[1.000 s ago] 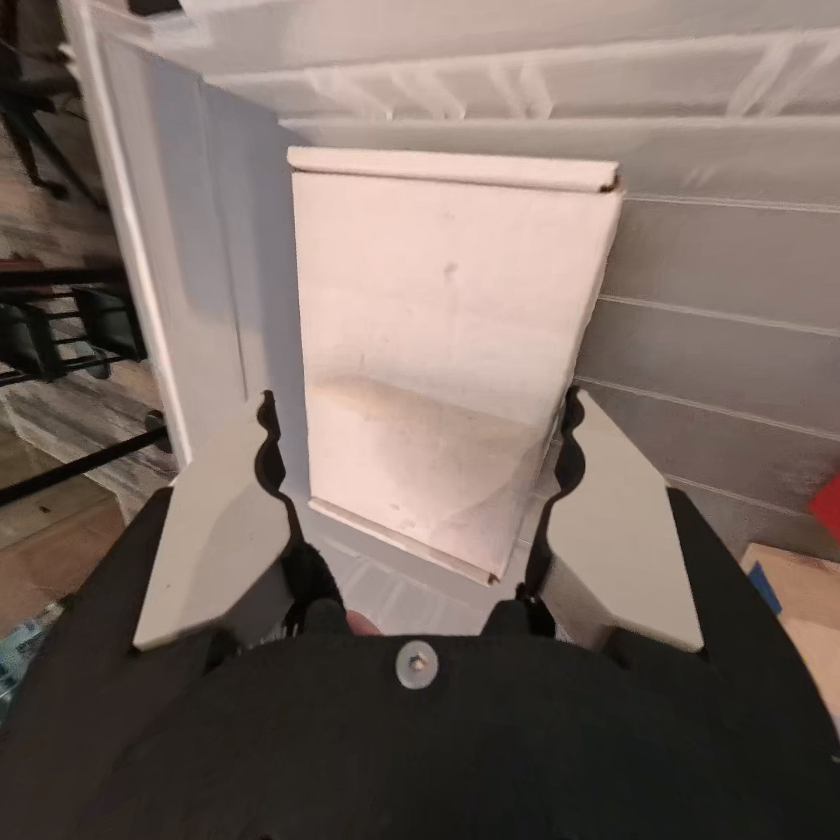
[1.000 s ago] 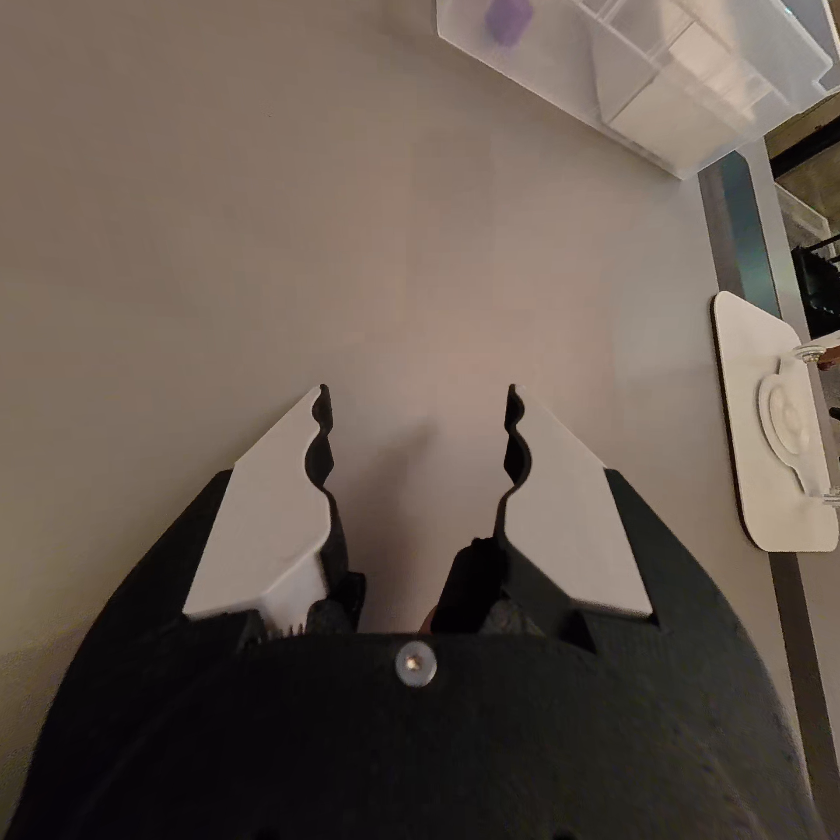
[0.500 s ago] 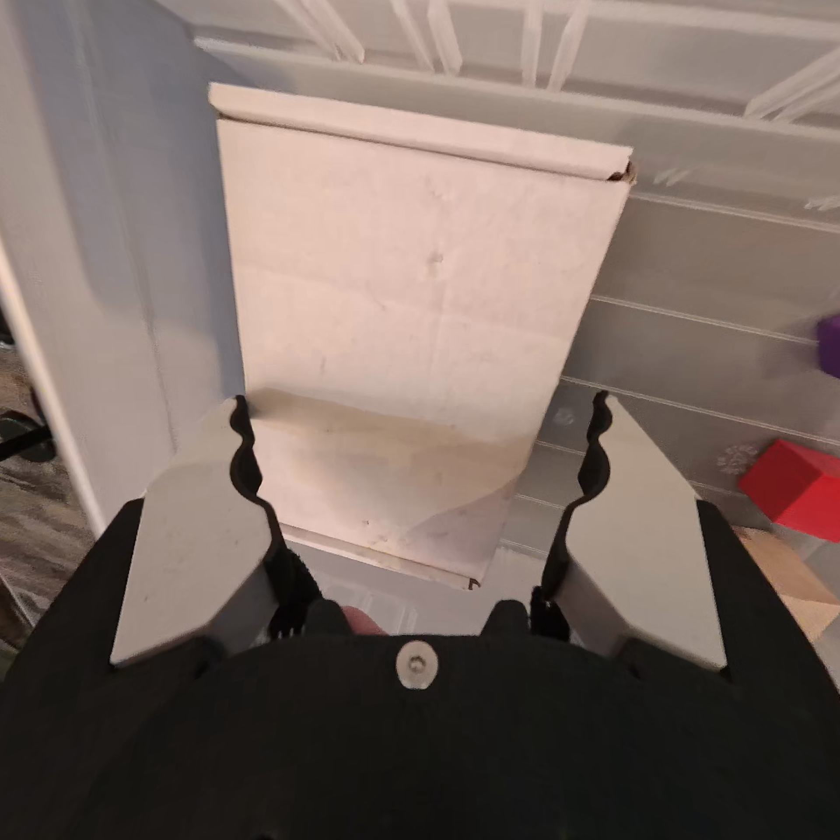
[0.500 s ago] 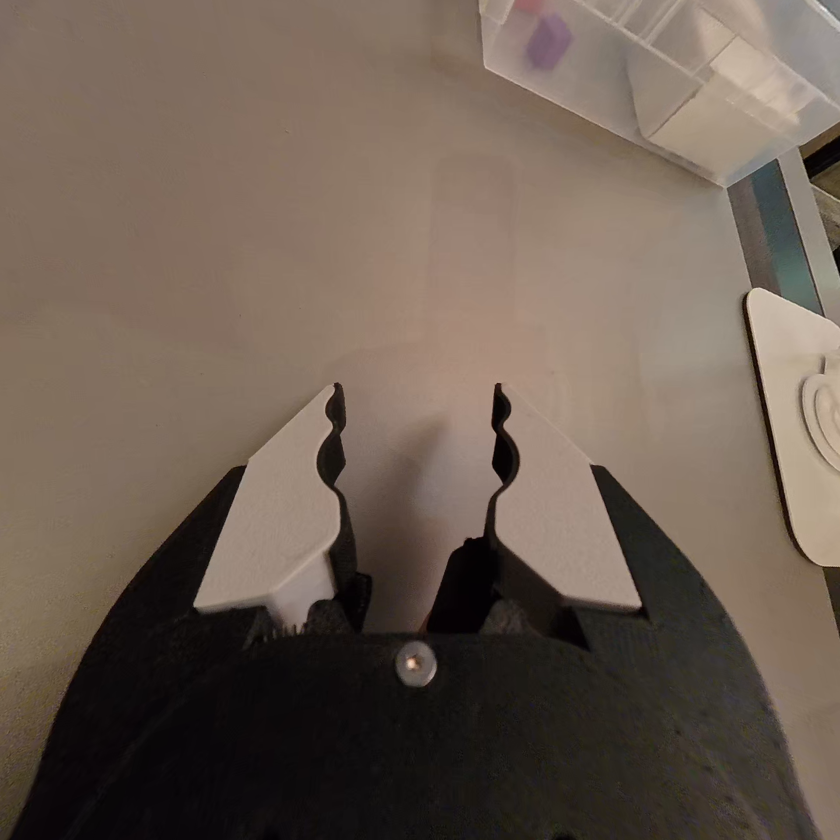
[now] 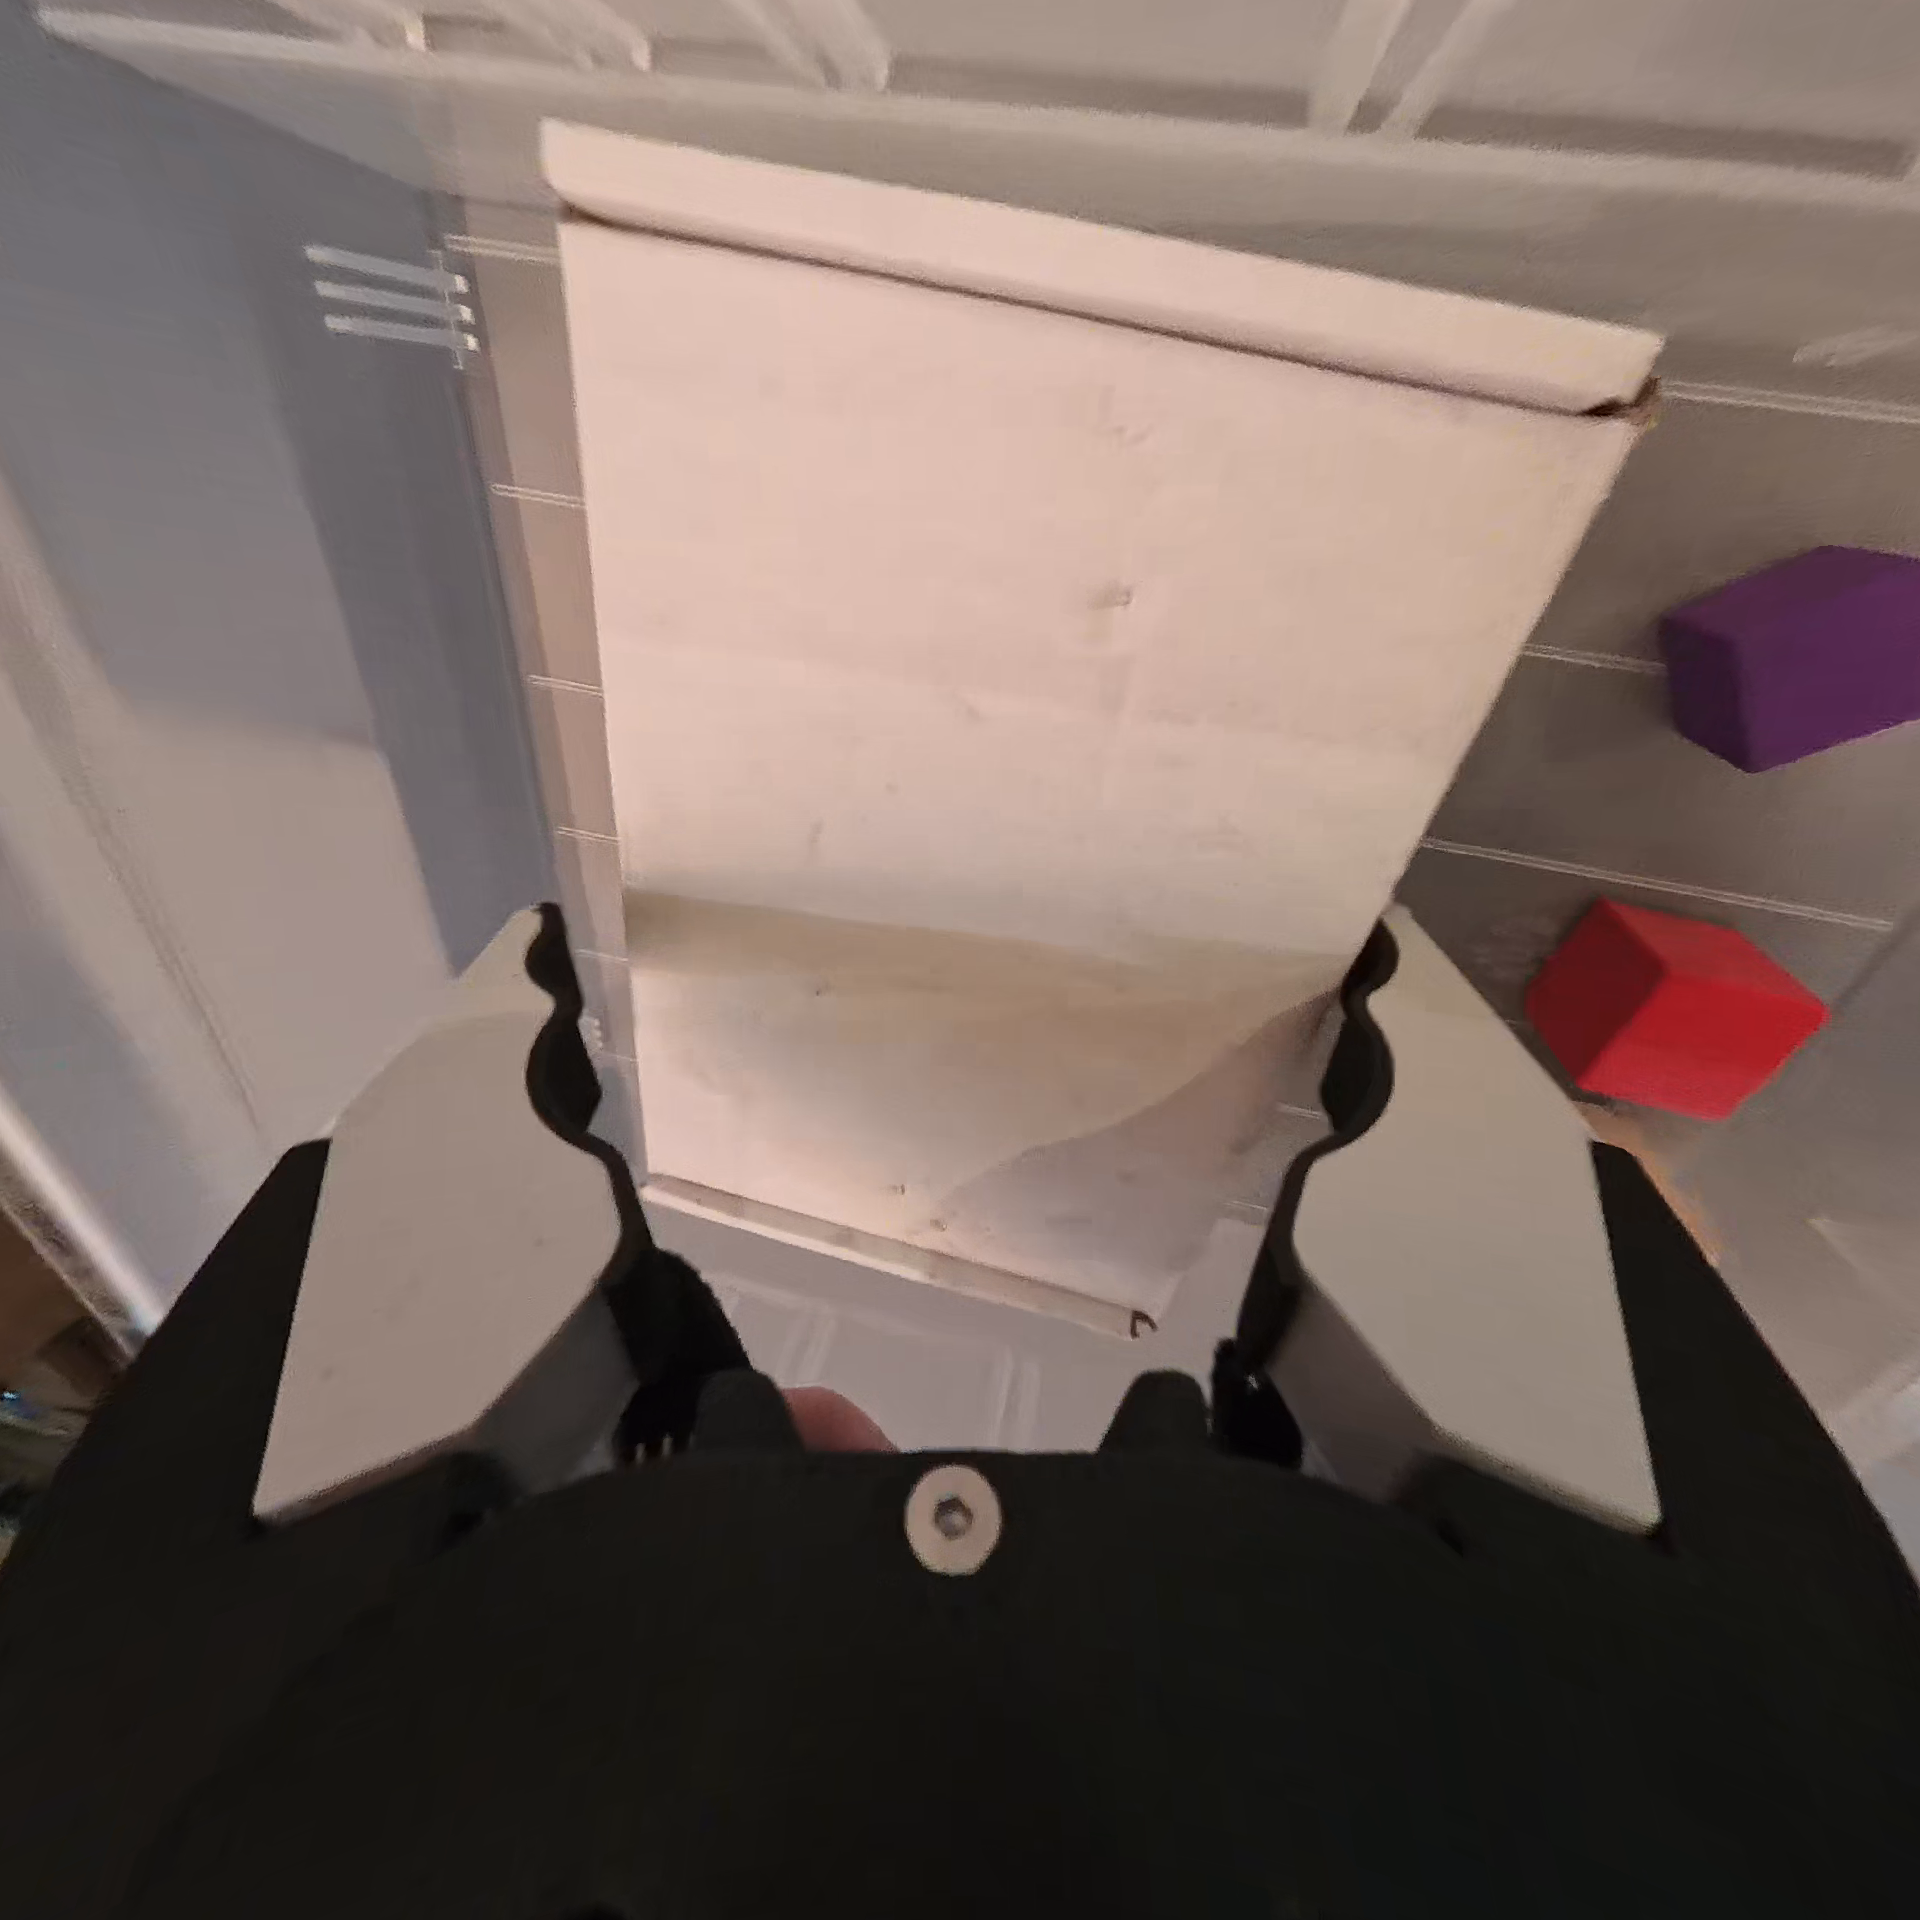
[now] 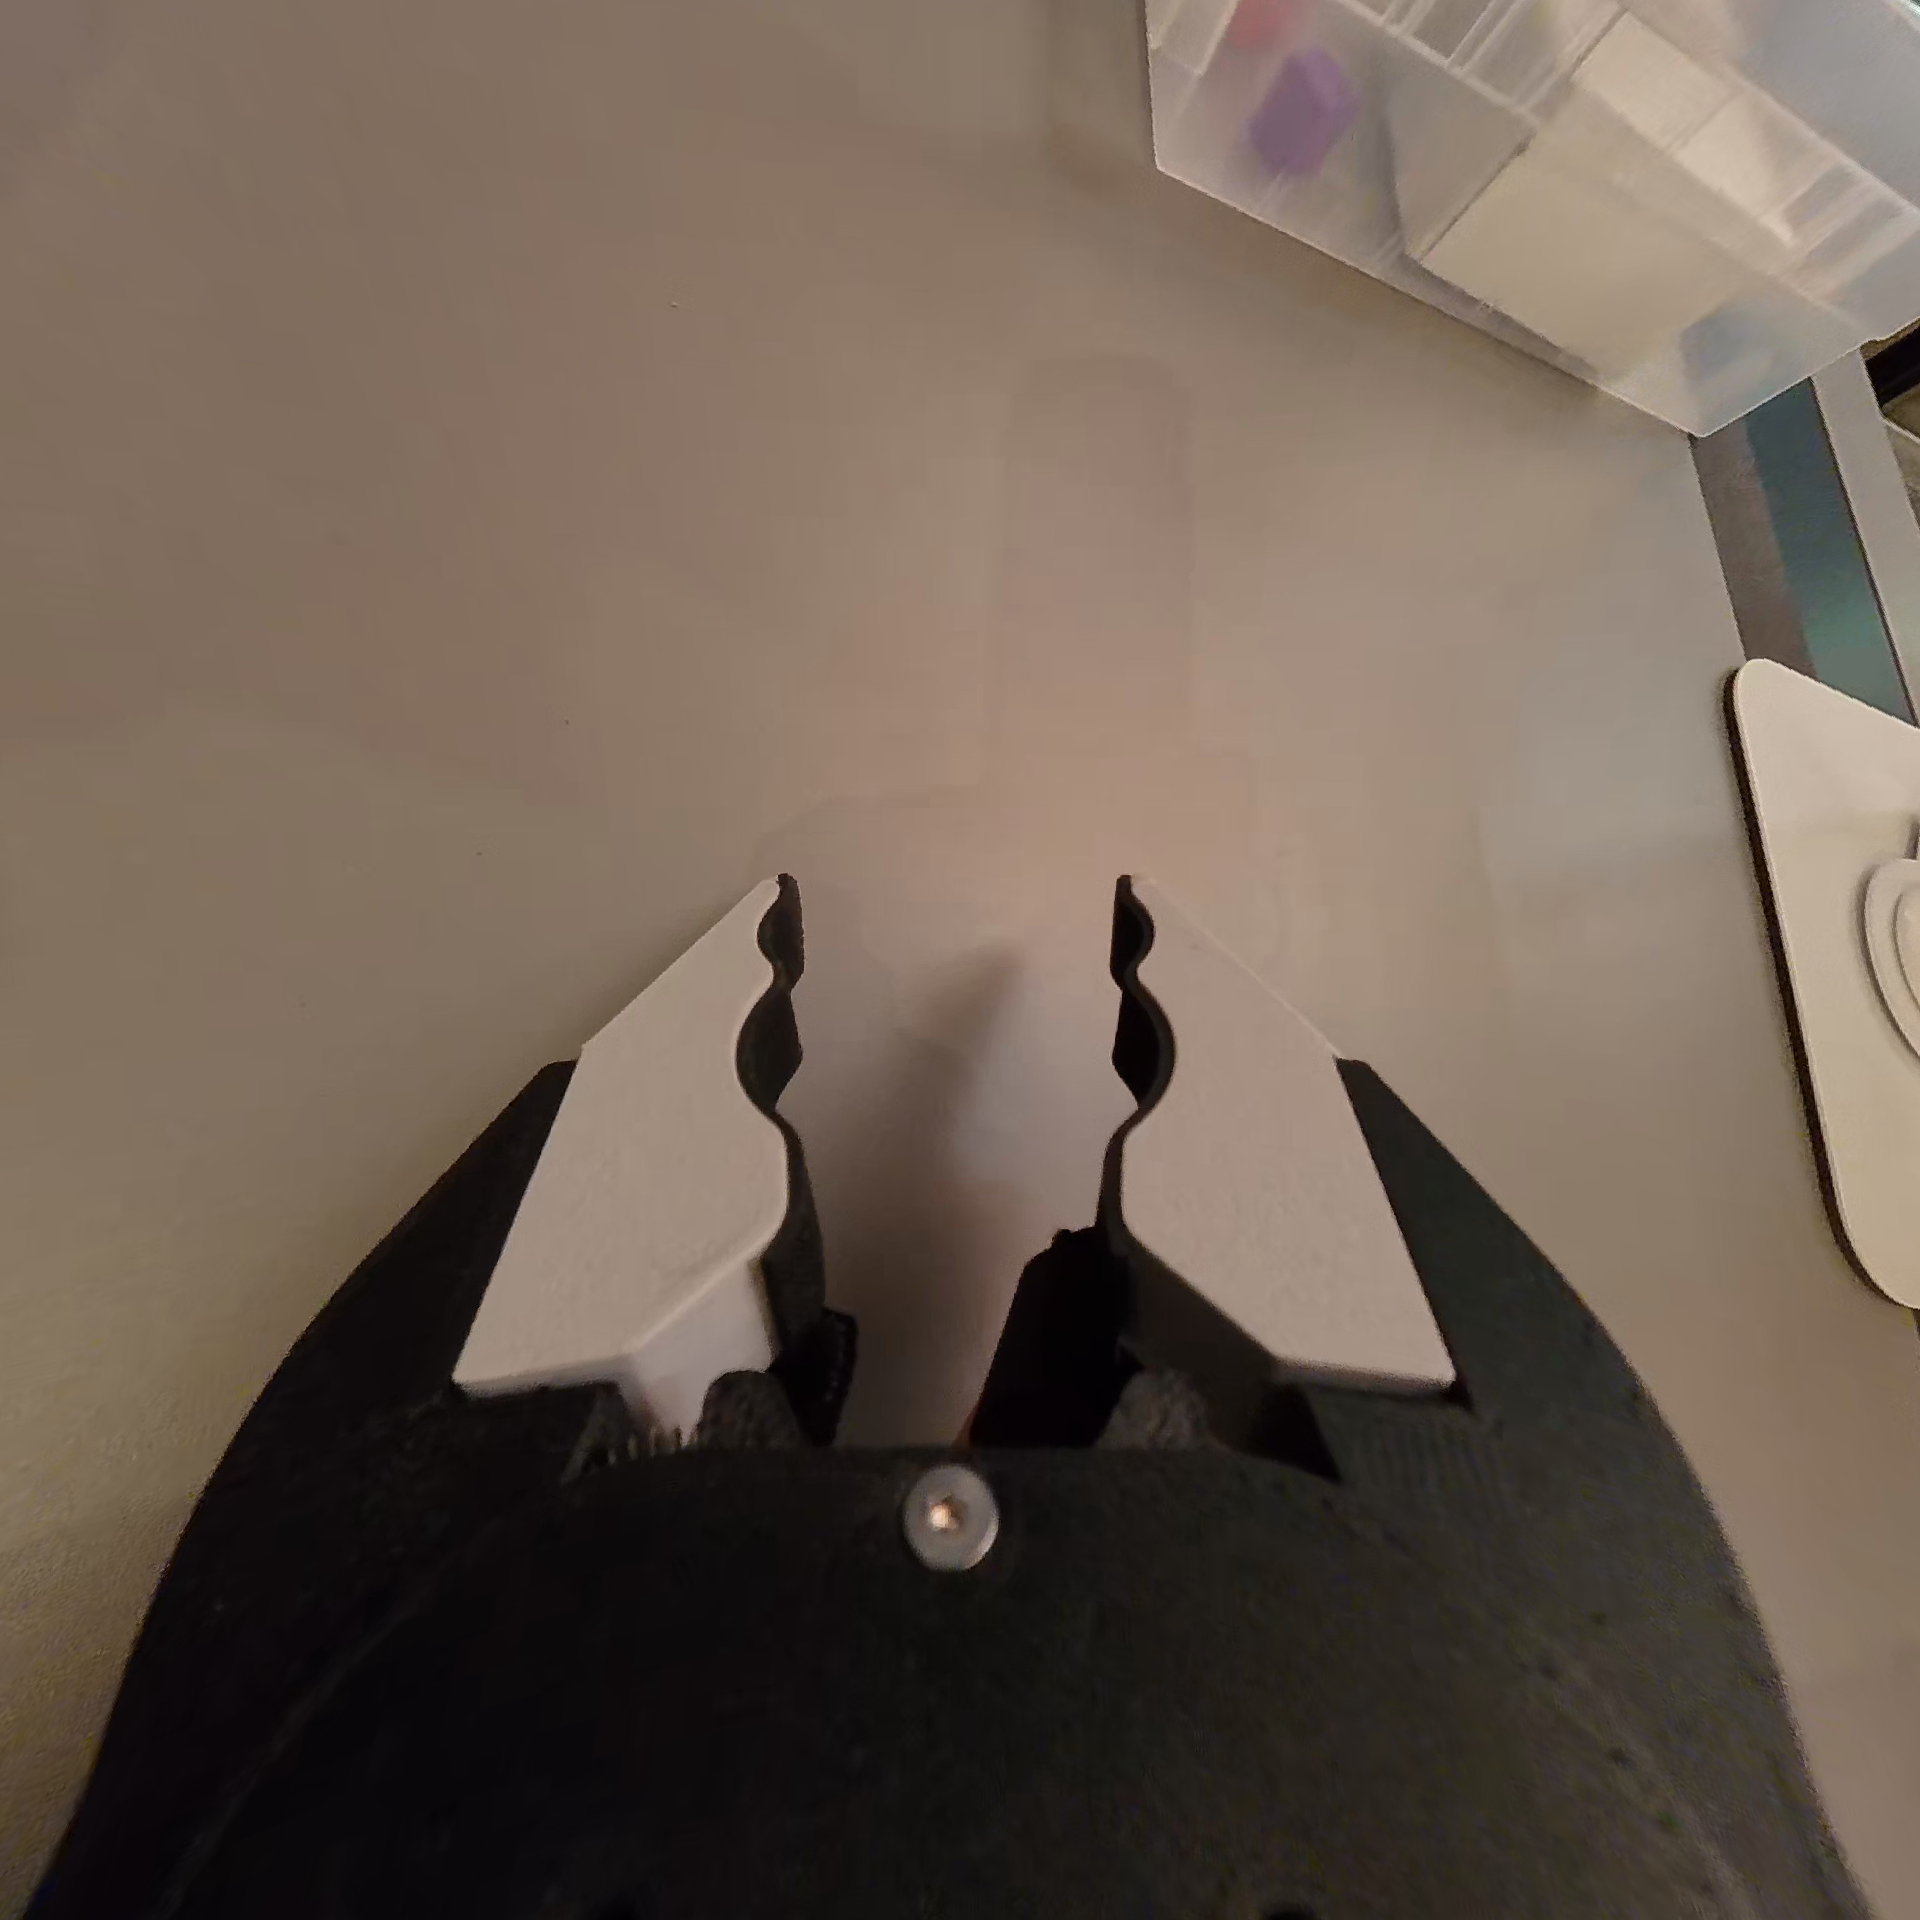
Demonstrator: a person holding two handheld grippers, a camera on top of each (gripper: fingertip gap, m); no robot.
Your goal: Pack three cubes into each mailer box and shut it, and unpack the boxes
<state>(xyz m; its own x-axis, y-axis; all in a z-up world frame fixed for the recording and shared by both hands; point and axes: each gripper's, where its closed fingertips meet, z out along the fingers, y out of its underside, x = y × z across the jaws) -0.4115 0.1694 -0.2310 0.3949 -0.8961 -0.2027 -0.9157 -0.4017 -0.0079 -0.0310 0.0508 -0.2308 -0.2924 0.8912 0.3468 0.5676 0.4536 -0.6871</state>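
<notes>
The left hand-held gripper [image 5: 961, 940] is hovering with its fingers spread wide over a white mailer box [image 5: 1039, 665] that is lying closed inside a clear plastic bin [image 5: 312, 582]. The two white fingers [image 5: 457, 1174] are straddling the near end of the box, one on each side, but whether they are touching its sides cannot be told; nothing is being pinched between them. To the right of the box, on the bin floor, a purple cube [image 5: 1797, 670] is sitting farther off and a red cube [image 5: 1673, 1029] is sitting nearer, both apart from the box and from each other.

The right hand-held gripper [image 6: 951, 894] is pointing down at a bare beige surface [image 6: 520, 468], its fingers [image 6: 665, 1122] standing partly apart with a clear gap between the tips and holding nothing. In this view the clear plastic bin [image 6: 1558, 177] is showing at the upper right corner of the surface, well away from the gripper, with a purple cube [image 6: 1299, 114] and a white mailer box [image 6: 1558, 239] showing blurred through its wall. At the right edge a white flat plate with a dark rim [image 6: 1829, 935] is lying on the surface.
</notes>
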